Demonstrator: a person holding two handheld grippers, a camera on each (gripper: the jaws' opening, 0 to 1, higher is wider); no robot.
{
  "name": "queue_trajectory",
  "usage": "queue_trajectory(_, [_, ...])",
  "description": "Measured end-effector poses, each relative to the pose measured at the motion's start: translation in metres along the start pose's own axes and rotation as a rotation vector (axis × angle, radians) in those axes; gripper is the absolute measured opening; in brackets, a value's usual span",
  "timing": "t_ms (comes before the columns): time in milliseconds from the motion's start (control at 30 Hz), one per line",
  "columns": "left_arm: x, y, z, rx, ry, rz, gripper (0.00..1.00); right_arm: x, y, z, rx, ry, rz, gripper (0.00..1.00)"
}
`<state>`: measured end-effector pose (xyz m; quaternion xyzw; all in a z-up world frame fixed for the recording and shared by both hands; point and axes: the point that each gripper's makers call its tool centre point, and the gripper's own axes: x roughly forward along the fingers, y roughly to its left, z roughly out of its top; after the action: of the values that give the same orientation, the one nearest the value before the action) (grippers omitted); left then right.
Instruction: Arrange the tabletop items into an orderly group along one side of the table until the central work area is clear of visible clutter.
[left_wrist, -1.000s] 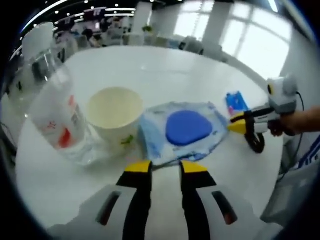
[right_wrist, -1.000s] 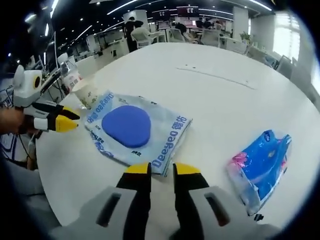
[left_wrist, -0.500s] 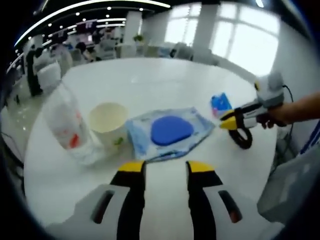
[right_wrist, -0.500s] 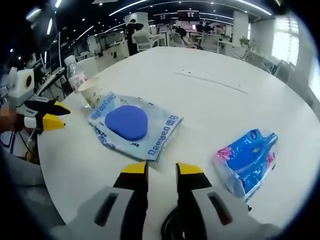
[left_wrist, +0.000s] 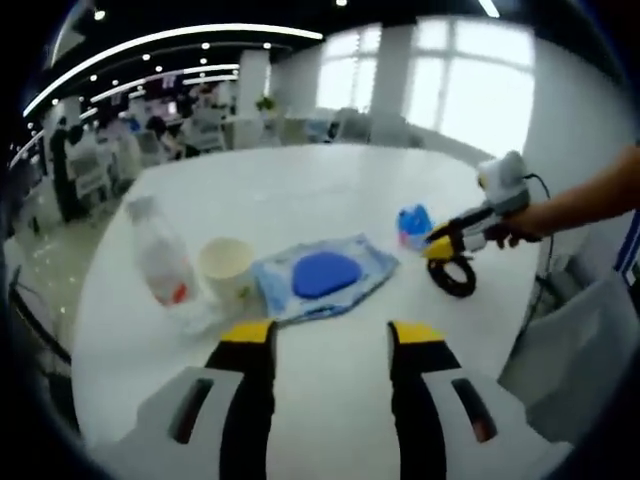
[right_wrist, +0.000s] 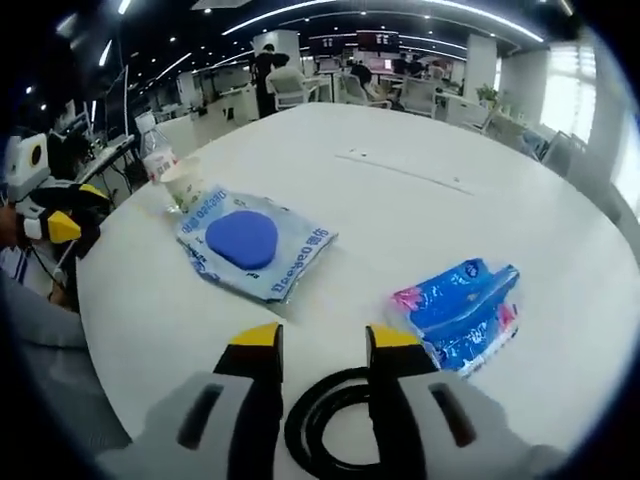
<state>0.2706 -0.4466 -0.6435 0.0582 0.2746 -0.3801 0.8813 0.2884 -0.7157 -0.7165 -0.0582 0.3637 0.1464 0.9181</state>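
Both tongs (left_wrist: 325, 340) (right_wrist: 322, 345) have drawn back from the wipes pack (left_wrist: 322, 276), jaws spread.

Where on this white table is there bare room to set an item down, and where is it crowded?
Free: the wide far stretch of the table beyond the wipes pack and blue tissue pack; also the bare gap between those two packs. Crowded: the near edge, where bottle, paper cup and wipes pack sit close together, and the black ring lies by the right gripper.

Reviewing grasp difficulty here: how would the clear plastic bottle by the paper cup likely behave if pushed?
The bottle looks tall, narrow and largely empty, so it is probably light and apt to tip. If it falls, its round body would likely roll. It stands close beside the paper cup, which may get nudged.
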Motion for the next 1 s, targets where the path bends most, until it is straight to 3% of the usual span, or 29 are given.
queue_trajectory(233, [-0.037, -0.014, 0.001, 0.071, -0.006, -0.009, 0.52, -0.016, -0.025, 0.003, -0.081, -0.018, 0.001, 0.38])
queue_trajectory(567, [-0.081, -0.022, -0.018, 0.121, 0.008, 0.039, 0.61, -0.033, -0.066, 0.008, -0.198, -0.012, -0.018, 0.44])
queue_trajectory(767, [-0.095, -0.027, -0.028, 0.124, 0.003, 0.055, 0.67, -0.039, -0.08, 0.014, -0.342, 0.015, -0.011, 0.45])
queue_trajectory(900, [-0.1, -0.031, -0.03, 0.072, -0.031, 0.069, 0.73, -0.04, -0.082, 0.02, -0.462, 0.033, 0.017, 0.47])
queue_trajectory(1000, [-0.101, -0.036, -0.036, 0.109, -0.027, 0.088, 0.78, -0.04, -0.084, 0.021, -0.543, 0.065, 0.037, 0.48])
